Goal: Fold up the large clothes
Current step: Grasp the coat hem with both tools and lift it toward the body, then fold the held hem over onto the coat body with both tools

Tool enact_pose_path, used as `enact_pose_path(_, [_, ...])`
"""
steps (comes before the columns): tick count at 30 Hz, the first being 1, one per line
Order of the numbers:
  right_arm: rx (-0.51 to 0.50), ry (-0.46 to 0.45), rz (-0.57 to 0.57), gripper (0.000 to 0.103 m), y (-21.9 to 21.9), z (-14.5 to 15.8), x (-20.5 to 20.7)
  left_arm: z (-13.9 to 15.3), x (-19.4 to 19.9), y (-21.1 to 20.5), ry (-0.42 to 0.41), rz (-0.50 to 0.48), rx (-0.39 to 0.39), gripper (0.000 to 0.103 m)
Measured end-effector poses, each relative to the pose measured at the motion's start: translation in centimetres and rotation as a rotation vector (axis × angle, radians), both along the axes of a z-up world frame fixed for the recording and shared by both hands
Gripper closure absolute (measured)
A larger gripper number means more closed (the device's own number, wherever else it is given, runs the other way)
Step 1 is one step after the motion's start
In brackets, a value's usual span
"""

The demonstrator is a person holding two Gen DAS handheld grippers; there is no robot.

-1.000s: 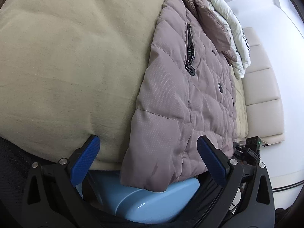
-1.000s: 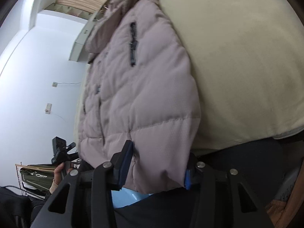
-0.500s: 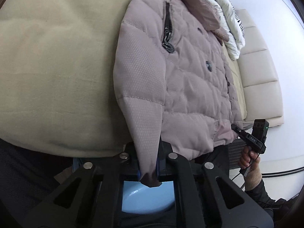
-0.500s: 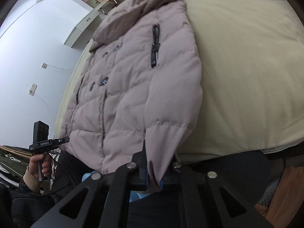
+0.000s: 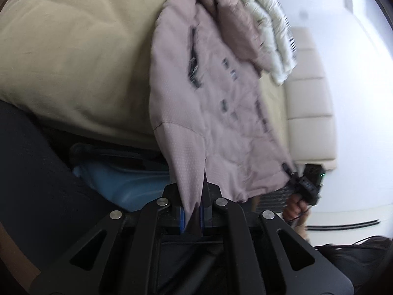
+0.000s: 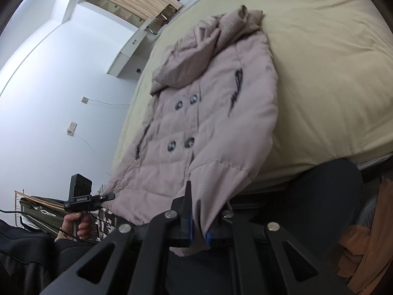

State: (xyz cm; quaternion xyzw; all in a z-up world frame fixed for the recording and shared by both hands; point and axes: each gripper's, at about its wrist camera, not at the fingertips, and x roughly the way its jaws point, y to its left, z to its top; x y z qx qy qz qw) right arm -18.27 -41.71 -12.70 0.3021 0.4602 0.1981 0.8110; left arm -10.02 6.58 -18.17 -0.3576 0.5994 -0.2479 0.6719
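— Beige bed point(image 6: 319, 78), white walls behind. Where's the coat?

— Puffer coat point(image 6: 208, 113) lies face up on the bed, hem hanging over the near edge. Left tongs point(image 5: 191, 217) are pinched on one hem corner, right tongs point(image 6: 198, 236) on the other.

— Which way does it run?

— Long axis runs away from the holder, hood point(image 6: 208, 56) far, hem near.

— Risks?

— I'd judge the slick, thick padding could slip from either pinch when lifted, or uneven pulling could skew the fold. Another white puffy garment point(image 5: 272, 34) beside the hood might snag.
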Motion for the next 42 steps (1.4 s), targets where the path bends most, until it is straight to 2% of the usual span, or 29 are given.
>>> enact_pose_path(4, [0.048, -0.113, -0.015, 0.095, -0.6, 3.5, 4.3, 4.3, 4.6, 0.4, -0.108, 0.090, -0.141, 0.097])
enact_pose_path(10, [0.107, -0.276, -0.065, 0.095, -1.4, 8.7, 12.7, 10.6, 15.8, 0.1, -0.289, 0.141, -0.293, 0.097])
enact_pose_path(13, [0.107, -0.305, -0.134, 0.095, -2.9, 10.3, 17.6, 12.5, 22.5, -0.4, -0.355, 0.181, -0.293, 0.097])
enact_pose_path(16, [0.100, -0.304, -0.199, 0.095, -3.7, 11.2, 23.2, 13.0, 30.0, -0.8, -0.377, 0.237, -0.277, 0.097])
enact_pose_path(21, [0.023, -0.251, -0.298, 0.095, -5.6, 10.7, 32.7, 11.0, 40.7, -0.7, -0.364, 0.327, -0.242, 0.097])
enact_pose_path(25, [-0.015, -0.156, -0.352, 0.095, -6.5, 7.0, 39.7, 6.4, 47.2, 0.5, -0.285, 0.400, -0.200, 0.097])
enact_pose_path(29, [-0.044, -0.053, -0.392, 0.094, -6.2, 2.7, 44.9, 1.4, 50.5, 0.2, -0.223, 0.427, -0.081, 0.097])
enact_pose_path(31, [-0.047, 0.018, -0.405, 0.089, -6.2, 0.0, 46.9, -1.1, 52.3, -0.4, -0.183, 0.430, -0.030, 0.095])
enact_pose_path(33, [-0.025, 0.060, -0.408, 0.087, -6.3, -2.1, 48.0, -3.5, 53.7, -1.1, -0.142, 0.424, -0.009, 0.094])
enact_pose_path(36, [0.042, 0.047, -0.408, 0.082, -6.8, -3.1, 47.8, -4.4, 53.9, -1.1, -0.148, 0.420, -0.022, 0.093])
enact_pose_path(39, [0.171, 0.006, -0.416, 0.065, -8.0, -3.1, 46.4, -2.4, 51.6, 0.4, -0.173, 0.472, -0.080, 0.092])
enact_pose_path(40, [0.214, -0.010, -0.420, 0.046, -8.3, -2.9, 45.8, -1.4, 50.6, 1.0, -0.193, 0.506, -0.113, 0.089])
enact_pose_path(41, [0.243, -0.027, -0.425, 0.020, -8.5, -2.5, 45.3, -0.5, 49.8, 1.4, -0.216, 0.527, -0.128, 0.089])
enact_pose_path(42, [0.253, -0.044, -0.440, 0.007, -8.6, -2.0, 44.7, 0.8, 48.8, 1.7, -0.239, 0.548, -0.118, 0.089])
